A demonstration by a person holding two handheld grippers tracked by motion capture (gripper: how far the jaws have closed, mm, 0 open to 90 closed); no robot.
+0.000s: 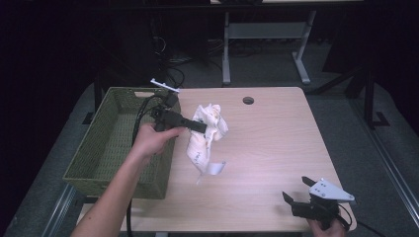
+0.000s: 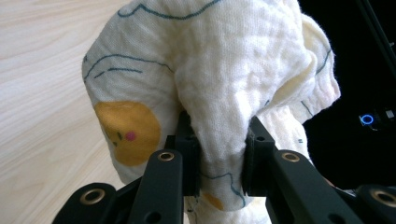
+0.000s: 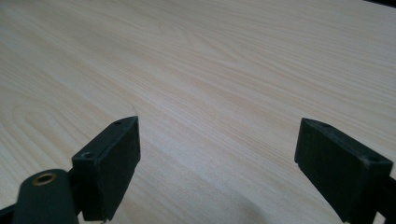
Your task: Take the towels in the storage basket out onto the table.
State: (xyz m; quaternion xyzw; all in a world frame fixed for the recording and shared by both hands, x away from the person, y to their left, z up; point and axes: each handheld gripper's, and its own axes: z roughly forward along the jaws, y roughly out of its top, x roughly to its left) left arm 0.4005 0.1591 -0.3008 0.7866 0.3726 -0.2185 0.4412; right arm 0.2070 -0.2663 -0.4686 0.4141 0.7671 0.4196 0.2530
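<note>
A crumpled cream cloth [image 1: 206, 133] with blue lines and yellow patches hangs over the light wooden table [image 1: 276, 148], its lower end trailing down to the tabletop. My left gripper [image 1: 201, 127] is shut on the cloth, just right of the basket. In the left gripper view the two black jaws pinch a fold of the cloth [image 2: 219, 93] between their pads [image 2: 190, 154]. My right gripper [image 1: 296, 190] rests low at the table's front right corner, open. In the right gripper view its jaws stand wide apart over bare wood, with nothing between the fingers [image 3: 114, 158].
A green woven basket [image 1: 111, 143] stands at the table's left edge, open-topped, with no contents visible. A round cable hole [image 1: 248, 100] sits near the table's far edge. Beyond the table are a dark floor and grey desk legs [image 1: 301, 64].
</note>
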